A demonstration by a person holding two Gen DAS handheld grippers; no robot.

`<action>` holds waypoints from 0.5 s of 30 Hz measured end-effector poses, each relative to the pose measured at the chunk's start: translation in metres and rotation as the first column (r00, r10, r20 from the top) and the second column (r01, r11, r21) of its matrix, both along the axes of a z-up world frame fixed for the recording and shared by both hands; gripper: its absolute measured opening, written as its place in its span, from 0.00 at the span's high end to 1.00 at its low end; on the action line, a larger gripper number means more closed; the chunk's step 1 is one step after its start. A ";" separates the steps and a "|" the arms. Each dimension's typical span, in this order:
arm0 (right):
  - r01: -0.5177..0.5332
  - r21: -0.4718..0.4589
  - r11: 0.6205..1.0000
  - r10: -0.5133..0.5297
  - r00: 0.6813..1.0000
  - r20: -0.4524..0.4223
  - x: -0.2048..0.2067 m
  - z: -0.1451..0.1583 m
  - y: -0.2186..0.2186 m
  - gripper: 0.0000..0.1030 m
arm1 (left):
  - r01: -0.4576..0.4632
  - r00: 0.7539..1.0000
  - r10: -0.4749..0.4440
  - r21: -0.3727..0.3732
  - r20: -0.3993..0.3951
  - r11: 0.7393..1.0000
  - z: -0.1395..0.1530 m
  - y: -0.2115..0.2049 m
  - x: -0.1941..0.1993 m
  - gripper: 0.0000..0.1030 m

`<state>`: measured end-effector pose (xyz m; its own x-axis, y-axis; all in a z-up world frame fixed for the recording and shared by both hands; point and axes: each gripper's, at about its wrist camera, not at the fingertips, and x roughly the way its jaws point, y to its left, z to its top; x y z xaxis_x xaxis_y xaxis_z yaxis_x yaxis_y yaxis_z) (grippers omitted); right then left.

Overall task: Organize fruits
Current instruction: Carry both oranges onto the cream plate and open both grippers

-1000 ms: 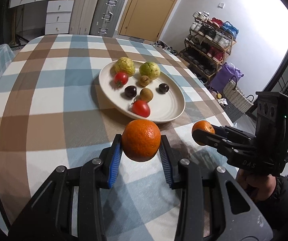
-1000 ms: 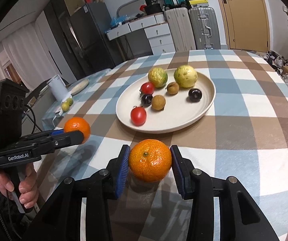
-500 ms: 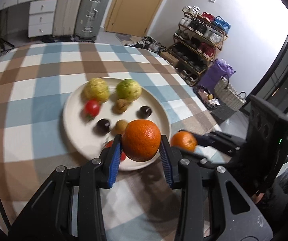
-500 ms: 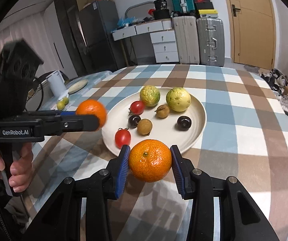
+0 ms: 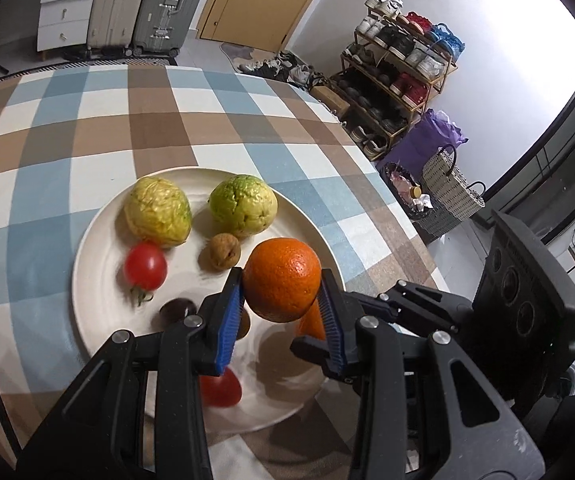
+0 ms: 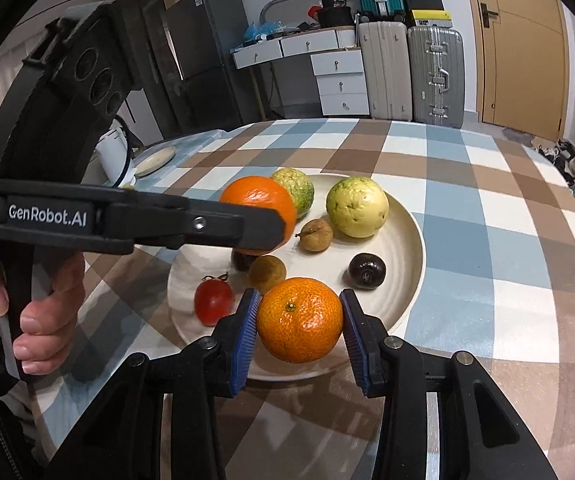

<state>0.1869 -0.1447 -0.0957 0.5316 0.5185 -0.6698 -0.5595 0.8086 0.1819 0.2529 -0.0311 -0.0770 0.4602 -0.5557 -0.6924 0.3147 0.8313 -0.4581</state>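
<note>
My left gripper [image 6: 283,220], marked "GenRobot.AI", is clamped on an orange [image 6: 259,200] above the plate's [image 6: 407,240] left side. My right gripper [image 6: 299,322] is clamped on a mandarin [image 6: 300,319] over the plate's near rim, mid-bench [image 6: 487,200].

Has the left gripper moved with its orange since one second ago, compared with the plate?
Yes. The left gripper has carried its orange from beside the plate to over it, above the fruits near the plate's middle.
</note>
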 end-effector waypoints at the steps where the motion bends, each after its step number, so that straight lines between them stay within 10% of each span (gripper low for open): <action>1: -0.003 0.010 1.000 0.003 1.000 -0.005 0.002 -0.001 -0.001 0.60 | 0.007 1.000 -0.007 -0.007 -0.009 1.000 -0.002 -0.002 0.003 0.67; 15: 0.004 0.057 0.998 0.000 0.997 -0.074 0.020 -0.007 -0.007 0.59 | 0.049 0.997 -0.050 -0.024 -0.055 0.999 -0.012 -0.015 0.021 0.67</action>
